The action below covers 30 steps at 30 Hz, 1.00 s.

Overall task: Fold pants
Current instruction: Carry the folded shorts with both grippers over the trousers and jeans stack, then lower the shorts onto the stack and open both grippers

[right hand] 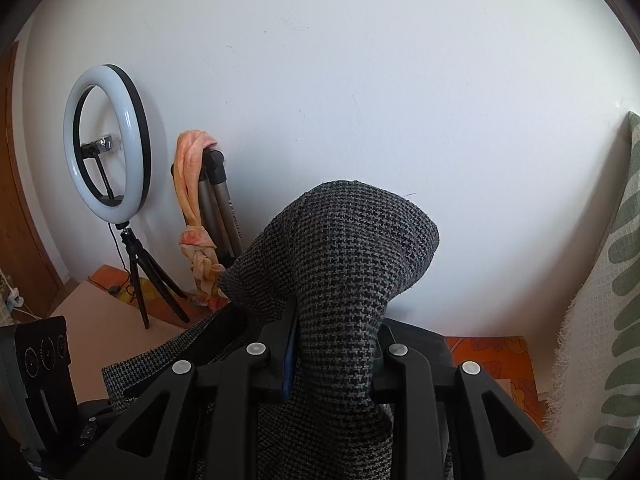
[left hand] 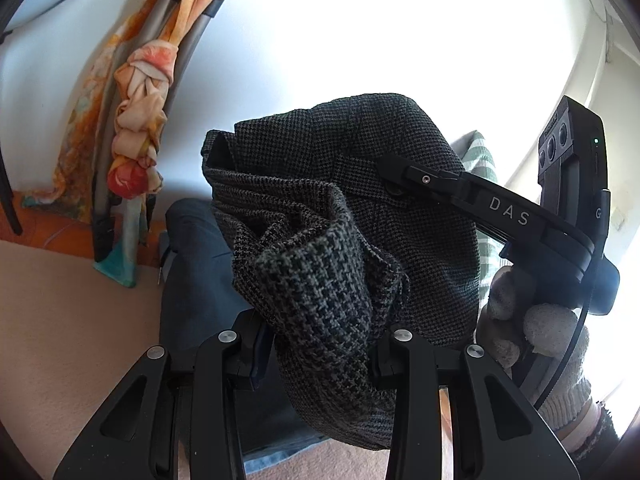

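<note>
Dark checked pants (left hand: 344, 208) hang bunched in the air between both grippers; the left gripper (left hand: 320, 344) pinches a fold in its fingers; the right gripper (right hand: 334, 354) pinches another fold before a white wall (right hand: 360, 80).

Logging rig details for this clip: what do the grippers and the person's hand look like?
Both the left gripper and right gripper are matte black, with angular linkage arms, silver round pivot pins and blue pads. The right one carries white "DAS" lettering and a black cable. The hand wears a grey-white knit glove.
</note>
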Each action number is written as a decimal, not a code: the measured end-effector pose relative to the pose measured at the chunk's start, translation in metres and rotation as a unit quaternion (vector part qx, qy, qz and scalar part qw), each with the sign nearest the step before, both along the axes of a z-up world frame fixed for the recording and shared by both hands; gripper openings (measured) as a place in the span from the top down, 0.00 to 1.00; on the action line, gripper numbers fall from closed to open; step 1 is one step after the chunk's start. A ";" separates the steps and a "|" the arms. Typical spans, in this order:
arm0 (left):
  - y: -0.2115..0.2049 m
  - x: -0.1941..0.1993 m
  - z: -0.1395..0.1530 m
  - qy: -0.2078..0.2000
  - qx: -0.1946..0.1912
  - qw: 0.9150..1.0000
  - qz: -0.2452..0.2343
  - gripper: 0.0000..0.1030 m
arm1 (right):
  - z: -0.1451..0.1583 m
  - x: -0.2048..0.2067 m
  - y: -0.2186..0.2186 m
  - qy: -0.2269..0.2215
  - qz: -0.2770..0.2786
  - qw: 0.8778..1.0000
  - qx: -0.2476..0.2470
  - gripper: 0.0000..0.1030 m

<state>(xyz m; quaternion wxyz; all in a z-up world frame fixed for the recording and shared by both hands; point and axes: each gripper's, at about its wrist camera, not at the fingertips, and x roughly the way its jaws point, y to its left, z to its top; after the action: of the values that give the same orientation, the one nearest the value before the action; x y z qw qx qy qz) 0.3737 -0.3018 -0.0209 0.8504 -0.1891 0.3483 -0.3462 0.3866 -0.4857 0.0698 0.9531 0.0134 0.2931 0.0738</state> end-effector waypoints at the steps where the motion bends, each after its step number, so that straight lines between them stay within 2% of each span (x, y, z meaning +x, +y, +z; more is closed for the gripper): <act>1: -0.002 -0.001 -0.003 0.002 0.005 1.000 0.001 0.66 | -0.005 0.006 0.000 0.003 0.000 1.000 0.001 0.76; 6: -0.012 0.005 -0.029 0.030 0.036 0.999 0.009 0.66 | -0.040 0.023 -0.019 0.027 -0.004 0.999 0.024 0.76; 9: -0.009 0.003 -0.042 0.058 0.037 0.998 0.014 0.66 | -0.061 0.036 -0.029 0.050 -0.012 0.998 0.046 0.76; 13: -0.001 -0.003 -0.050 0.072 0.038 0.997 0.014 0.61 | -0.081 0.048 -0.041 0.073 -0.019 0.995 0.064 0.73; 15: 0.004 -0.008 -0.052 0.081 0.037 0.996 0.014 0.58 | -0.087 0.054 -0.048 0.082 -0.033 0.994 0.070 0.65; 19: 0.017 -0.019 -0.048 0.084 0.039 0.996 0.015 0.50 | -0.093 0.059 -0.061 0.097 -0.078 0.989 0.079 0.56; 22: 0.027 -0.028 -0.043 0.082 0.049 0.995 0.016 0.47 | -0.090 0.058 -0.065 0.096 -0.136 0.984 0.059 0.37; 23: 0.031 -0.030 -0.040 0.080 0.053 0.995 0.017 0.47 | -0.088 0.057 -0.068 0.097 -0.154 0.982 0.058 0.27; 24: 0.036 -0.033 -0.038 0.078 0.059 0.995 0.019 0.47 | -0.086 0.056 -0.070 0.097 -0.166 0.980 0.059 0.24; 30: 0.057 -0.046 -0.025 0.059 0.092 0.993 0.039 0.49 | -0.070 0.039 -0.060 0.100 -0.194 0.976 0.021 0.20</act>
<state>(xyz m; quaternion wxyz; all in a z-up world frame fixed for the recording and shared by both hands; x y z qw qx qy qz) 0.3282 -0.2444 -0.0455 0.8548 -0.1441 0.4208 -0.2674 0.4253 -0.5458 -0.0005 0.9147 0.0974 0.3770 -0.1081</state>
